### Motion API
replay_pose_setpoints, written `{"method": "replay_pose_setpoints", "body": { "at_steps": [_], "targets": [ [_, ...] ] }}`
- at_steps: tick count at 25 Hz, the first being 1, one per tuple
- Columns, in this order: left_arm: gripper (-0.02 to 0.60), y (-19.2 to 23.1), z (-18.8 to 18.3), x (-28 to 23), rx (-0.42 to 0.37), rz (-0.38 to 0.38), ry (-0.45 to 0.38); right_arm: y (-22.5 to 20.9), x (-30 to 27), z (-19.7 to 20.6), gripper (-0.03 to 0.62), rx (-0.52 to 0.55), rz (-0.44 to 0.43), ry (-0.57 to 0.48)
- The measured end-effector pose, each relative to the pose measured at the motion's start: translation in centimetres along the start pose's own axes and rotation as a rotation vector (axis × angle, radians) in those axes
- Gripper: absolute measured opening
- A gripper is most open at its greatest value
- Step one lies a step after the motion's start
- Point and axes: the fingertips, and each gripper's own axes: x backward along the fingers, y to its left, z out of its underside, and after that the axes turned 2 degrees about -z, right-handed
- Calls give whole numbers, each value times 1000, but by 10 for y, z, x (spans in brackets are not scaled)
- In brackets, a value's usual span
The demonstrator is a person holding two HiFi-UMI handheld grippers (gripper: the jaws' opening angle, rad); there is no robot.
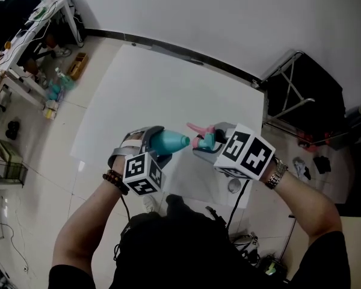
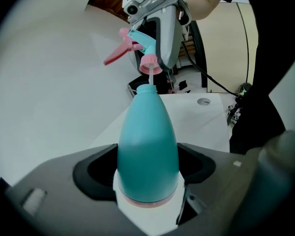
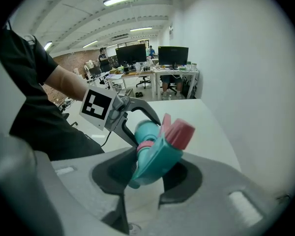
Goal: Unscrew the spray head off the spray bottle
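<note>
Nearest the head camera, the person's dark top (image 1: 168, 239) is filling the bottom edge, and both forearms are reaching out over a white table (image 1: 168, 83). In the left hand, the left gripper (image 1: 151, 152) is clamping the teal spray bottle (image 1: 171, 141), whose neck is pointing toward the right gripper (image 1: 212, 151). That one is pinching the spray head (image 1: 203, 138), which is sitting just beside the bottle's neck, up in the air above the table.

From the left gripper view, the jaws are standing wide and pressing on the bottle's broad body. The pink collar (image 2: 150, 63) of the spray head is hovering just clear of the neck, with a thin white dip tube (image 2: 150, 77) running down into the opening. The pink trigger is sticking out to the left.

From the right gripper view, the jaws are squeezing the teal body of the spray head, its pink nozzle (image 3: 181, 132) tilting up to the right. Desks with monitors (image 3: 152, 55) are standing far behind.
</note>
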Motion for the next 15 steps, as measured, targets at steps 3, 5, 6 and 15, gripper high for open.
{"method": "replay_pose_setpoints", "body": {
  "at_steps": [3,5,6,15],
  "targets": [
    [393,5,4,-7,36,6,-2,-8,12,3,127,-19,-7,-25],
    [393,8,8,-12,68,3,-7,-13,22,4,127,-34,-10,-45],
    [394,10,10,-14,86,0,-11,-15,27,5,127,-44,-10,-58],
    [396,34,22,-43,330,-11,-61,-50,66,23,127,-186,17,-214]
  ]
}}
